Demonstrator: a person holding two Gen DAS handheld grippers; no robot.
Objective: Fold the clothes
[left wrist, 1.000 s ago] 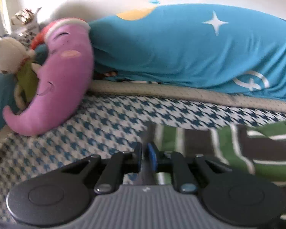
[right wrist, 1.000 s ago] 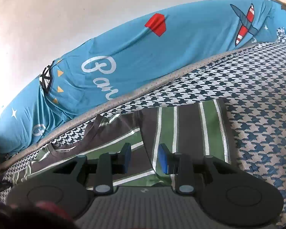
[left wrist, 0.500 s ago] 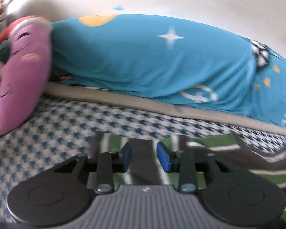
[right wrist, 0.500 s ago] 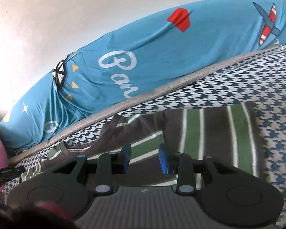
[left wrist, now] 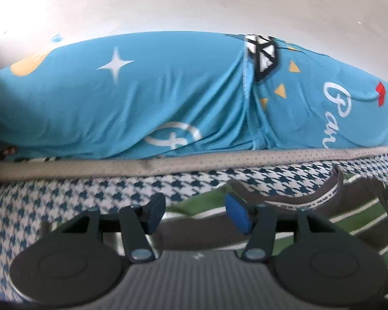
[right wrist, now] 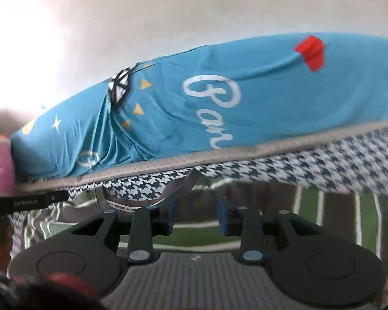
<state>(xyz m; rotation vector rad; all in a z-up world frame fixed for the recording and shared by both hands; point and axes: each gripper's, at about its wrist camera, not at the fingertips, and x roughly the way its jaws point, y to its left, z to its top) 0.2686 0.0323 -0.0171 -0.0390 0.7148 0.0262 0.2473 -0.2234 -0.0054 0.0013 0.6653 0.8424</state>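
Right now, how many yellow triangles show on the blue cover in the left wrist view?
3: one uppermost, one below it, one lowest beside the fold. The fold may hide more.

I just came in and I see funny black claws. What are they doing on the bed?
A person is folding a striped shirt using two hand-held grippers. The shirt lies on the checked bedcover, near a long blue pillow. Both the left gripper and the right gripper hover low over the shirt close to its collar, jaws open, holding nothing.
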